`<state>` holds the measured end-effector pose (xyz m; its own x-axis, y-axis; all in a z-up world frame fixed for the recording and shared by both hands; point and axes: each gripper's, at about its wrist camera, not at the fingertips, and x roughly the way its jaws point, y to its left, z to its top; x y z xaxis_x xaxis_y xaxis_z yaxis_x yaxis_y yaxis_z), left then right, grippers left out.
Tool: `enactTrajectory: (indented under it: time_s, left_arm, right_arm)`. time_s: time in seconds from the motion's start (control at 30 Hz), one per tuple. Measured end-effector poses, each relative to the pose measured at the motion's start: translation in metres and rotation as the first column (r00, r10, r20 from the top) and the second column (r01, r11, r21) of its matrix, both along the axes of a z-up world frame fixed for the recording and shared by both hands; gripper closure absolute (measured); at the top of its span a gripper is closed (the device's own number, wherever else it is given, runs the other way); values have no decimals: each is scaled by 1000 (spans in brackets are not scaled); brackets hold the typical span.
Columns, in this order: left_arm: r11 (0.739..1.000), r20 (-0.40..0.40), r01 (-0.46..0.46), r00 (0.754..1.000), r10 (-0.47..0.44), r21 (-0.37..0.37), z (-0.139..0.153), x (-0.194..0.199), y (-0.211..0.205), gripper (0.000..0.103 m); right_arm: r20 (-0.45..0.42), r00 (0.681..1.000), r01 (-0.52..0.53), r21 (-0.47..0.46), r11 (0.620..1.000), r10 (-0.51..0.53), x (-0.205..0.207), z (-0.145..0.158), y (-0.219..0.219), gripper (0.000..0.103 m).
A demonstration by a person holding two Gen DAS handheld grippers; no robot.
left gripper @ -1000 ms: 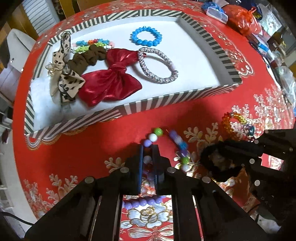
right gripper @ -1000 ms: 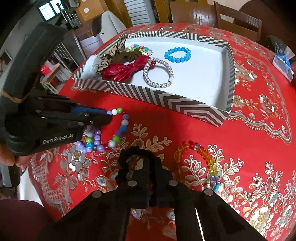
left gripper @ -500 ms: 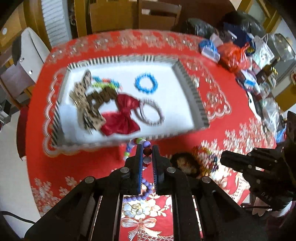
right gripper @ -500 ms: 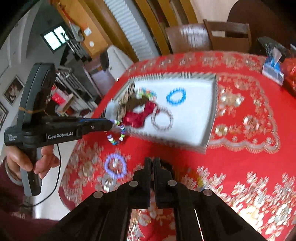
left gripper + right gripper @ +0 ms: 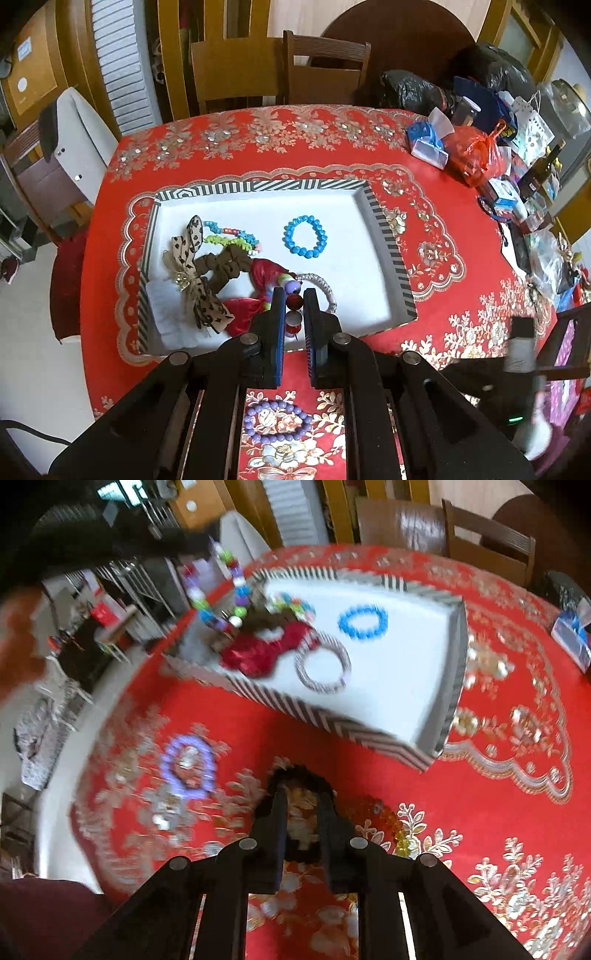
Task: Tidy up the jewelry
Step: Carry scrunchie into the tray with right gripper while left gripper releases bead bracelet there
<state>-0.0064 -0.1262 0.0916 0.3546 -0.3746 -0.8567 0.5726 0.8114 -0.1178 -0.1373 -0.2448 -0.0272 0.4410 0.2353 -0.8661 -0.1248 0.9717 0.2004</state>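
Observation:
My left gripper [image 5: 294,301] is shut on a multicoloured bead bracelet [image 5: 291,288] and holds it high above the striped tray [image 5: 384,236]. The bracelet hangs in the air in the right wrist view [image 5: 221,590], over the tray's left end [image 5: 452,686]. The tray holds a blue bead bracelet [image 5: 306,236], a silver bracelet [image 5: 322,664], a red bow [image 5: 258,653], a brown scrunchie [image 5: 221,266] and a leopard bow [image 5: 192,280]. My right gripper [image 5: 301,801] is open over a black scrunchie [image 5: 295,775] on the red cloth.
A purple bead bracelet [image 5: 277,421] and an amber bead bracelet [image 5: 384,819] lie on the red tablecloth near the front. Bags and clutter [image 5: 476,155] crowd the table's right side. Wooden chairs [image 5: 325,70] stand behind the table.
My left gripper has lifted the multicoloured bracelet off the cloth and risen high over the tray. My right gripper has opened and sits low at the black scrunchie.

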Motion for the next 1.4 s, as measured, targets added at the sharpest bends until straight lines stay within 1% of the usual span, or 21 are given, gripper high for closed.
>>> enactTrajectory:
  time_s: [0.07,0.13,0.2,0.23,0.27,0.3,0.33,0.4,0.47,0.6,0.7,0.73,0.8,0.87,1.0,1.07,1.13,1.23,1.33,1.4]
  left_arm:
    - [1000,-8,1,1000,-1,2,-3,2,-2,95]
    - [1000,-14,1,1000,-1,4,-4,3,-3,95]
    - [1000,-15,2,1000,-2,8,-5,4,-3,95]
    - [1000,-14,2,1000,-1,9,-5,5,-4,95]
    - [1000,-13,0,1000,0,10,-5,5,-4,95]
    - [1000,-11,-2,1000,2,12,-5,6,-4,95]
    - [1000,-9,-6,1000,6,13,-5,8,-4,95]
    - [1000,-7,-12,1000,12,15,-4,11,-3,95]
    - [1000,-3,-18,1000,18,16,-3,14,-3,95]
    - [1000,6,-19,1000,19,23,-2,23,-10,95]
    - [1000,16,-11,1000,11,26,-2,30,-21,95]
    - [1000,19,-8,1000,8,27,-2,33,-25,95]
    - [1000,23,-3,1000,3,31,-3,40,-35,95]
    - [999,25,2,1000,-3,37,-7,50,-47,95]
    - [999,-8,7,1000,-7,36,-22,74,-69,95]
    - [999,-25,12,1000,-11,38,-33,87,-78,95]
    - [999,-37,11,999,-9,48,-44,98,-85,95]
    - [997,-65,-13,998,18,71,-64,120,-86,95]
    - [993,-88,-53,994,62,104,-84,140,-77,95]
    - [989,-100,-74,991,87,127,-94,148,-70,95]
  right_arm:
    - [-8,1000,6,-34,999,-6,8,-13,0,88]
    - [-20,1000,-8,-39,999,8,15,-21,1,88]
    - [-4,999,-42,-63,997,42,18,-22,4,88]
    - [-9,999,-51,-73,996,51,19,-23,6,88]
    - [-13,999,-53,-74,996,52,20,-23,6,89]
    - [-17,999,-45,-69,997,44,20,-23,3,100]
    - [-23,999,-39,-56,998,38,20,-23,2,100]
    - [-18,1000,-21,-5,1000,21,17,-19,-5,101]
    - [4,1000,4,79,997,-4,11,-6,-13,101]
    - [81,995,30,234,972,-51,6,36,-36,101]
    - [111,986,82,307,948,-121,12,54,-57,101]
    - [117,982,106,300,948,-147,18,58,-60,101]
    - [114,975,159,253,954,-192,32,60,-66,101]
    - [100,968,201,244,949,-231,48,56,-72,101]
    - [50,959,262,215,941,-278,86,41,-83,101]
    - [11,955,290,192,937,-298,104,28,-85,101]
    - [-16,950,310,180,933,-313,112,18,-88,101]
    - [-50,941,337,146,930,-334,123,4,-92,101]
    - [-57,935,354,90,931,-350,131,-4,-93,101]
    - [-55,934,357,80,931,-353,134,-6,-94,99]
